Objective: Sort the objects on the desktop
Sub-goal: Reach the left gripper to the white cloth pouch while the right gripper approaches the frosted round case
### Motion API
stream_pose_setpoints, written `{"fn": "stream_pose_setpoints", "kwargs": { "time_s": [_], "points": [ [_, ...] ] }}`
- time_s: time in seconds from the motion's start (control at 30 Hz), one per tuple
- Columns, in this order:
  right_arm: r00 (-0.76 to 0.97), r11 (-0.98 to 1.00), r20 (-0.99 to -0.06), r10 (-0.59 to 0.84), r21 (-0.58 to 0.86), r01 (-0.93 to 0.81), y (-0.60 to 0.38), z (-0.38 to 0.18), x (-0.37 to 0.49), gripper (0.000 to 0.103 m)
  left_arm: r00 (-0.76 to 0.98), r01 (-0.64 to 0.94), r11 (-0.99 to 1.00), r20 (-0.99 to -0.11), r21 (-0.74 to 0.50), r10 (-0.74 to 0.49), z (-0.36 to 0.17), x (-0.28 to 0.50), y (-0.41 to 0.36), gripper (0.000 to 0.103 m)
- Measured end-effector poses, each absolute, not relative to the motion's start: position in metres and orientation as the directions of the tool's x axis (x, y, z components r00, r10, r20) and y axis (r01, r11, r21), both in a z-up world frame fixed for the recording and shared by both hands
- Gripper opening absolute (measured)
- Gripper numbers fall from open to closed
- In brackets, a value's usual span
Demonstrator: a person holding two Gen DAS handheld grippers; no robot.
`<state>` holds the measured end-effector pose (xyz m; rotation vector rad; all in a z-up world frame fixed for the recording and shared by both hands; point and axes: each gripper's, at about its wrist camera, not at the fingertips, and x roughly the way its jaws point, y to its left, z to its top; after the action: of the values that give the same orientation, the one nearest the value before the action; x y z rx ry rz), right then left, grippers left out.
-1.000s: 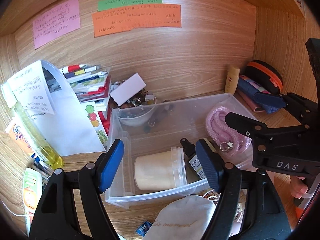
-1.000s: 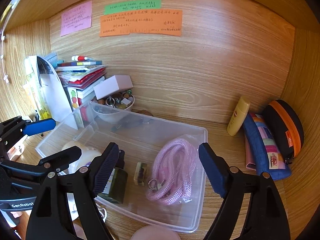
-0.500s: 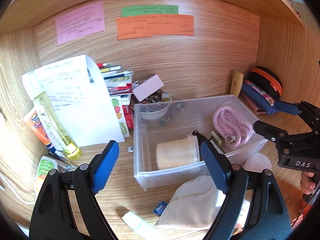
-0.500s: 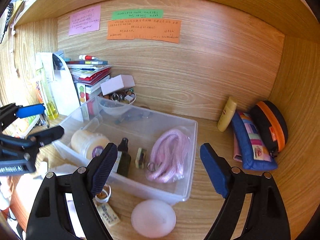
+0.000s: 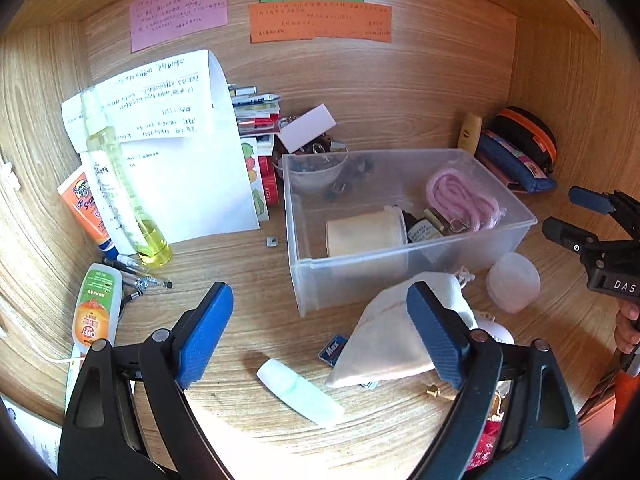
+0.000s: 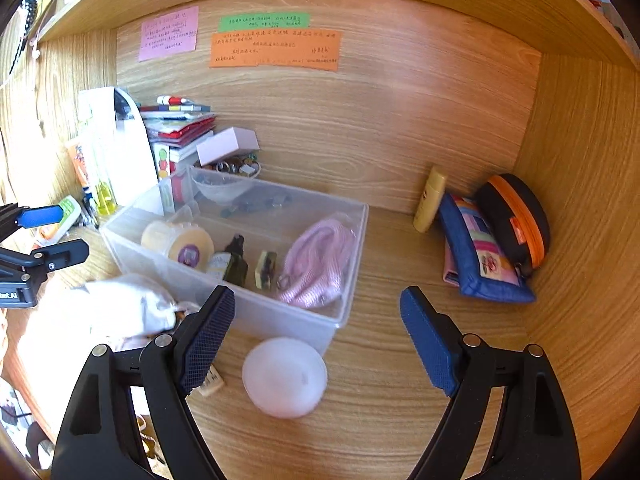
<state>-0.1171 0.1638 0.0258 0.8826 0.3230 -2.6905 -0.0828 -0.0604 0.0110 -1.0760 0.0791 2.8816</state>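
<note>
A clear plastic bin [image 5: 404,264] [image 6: 256,312] sits mid-desk. It holds a cream jar [image 5: 366,234], a dark bottle [image 6: 234,262], a small block [image 6: 265,270] and a pink rope [image 5: 460,196] [image 6: 320,260]. In front of it lie a white cloth pouch [image 5: 396,340] [image 6: 124,308], a pale round puff [image 5: 512,282] [image 6: 285,376] and a white tube [image 5: 300,392]. My left gripper [image 5: 320,332] is open and empty, hovering above the desk in front of the bin. My right gripper [image 6: 316,340] is open and empty above the puff.
At the left stand a yellow spray bottle [image 5: 120,184], an orange tube [image 5: 82,204], a flat repellent bottle [image 5: 94,308], pens [image 5: 140,276] and paper sheets [image 5: 172,144]. Books [image 6: 176,128] and a bowl [image 6: 224,184] are behind the bin. Pouches [image 6: 492,248] and a yellow tube [image 6: 430,200] fill the right corner.
Both grippers have pulled back and up from the bin. More of the desk front shows now: the pouch, the puff and the white tube. Both stay open.
</note>
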Motion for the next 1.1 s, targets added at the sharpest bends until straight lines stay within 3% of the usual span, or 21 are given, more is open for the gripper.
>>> {"fn": "stream_pose_setpoints", "kwargs": {
  "time_s": [0.37, 0.6, 1.1],
  "points": [
    [-0.7, -0.919, -0.694, -0.169, -0.146, 0.366, 0.177, -0.01, -0.11, 0.083, -0.726, -0.096, -0.994, -0.686, 0.045, 0.039, -0.006, -0.055, -0.067, 0.089],
    [-0.597, -0.904, -0.768, -0.232, -0.056, 0.423, 0.176, -0.03, -0.114, 0.083, -0.686, -0.129, -0.991, -0.725, 0.03, 0.067, -0.023, -0.054, -0.057, 0.089],
    [-0.548, -0.891, -0.811, -0.204, -0.078, 0.447, 0.163, -0.054, -0.125, 0.083, -0.632, -0.206, -0.978, -0.769, 0.04, 0.101, -0.046, -0.093, -0.025, 0.089]
  ]
}}
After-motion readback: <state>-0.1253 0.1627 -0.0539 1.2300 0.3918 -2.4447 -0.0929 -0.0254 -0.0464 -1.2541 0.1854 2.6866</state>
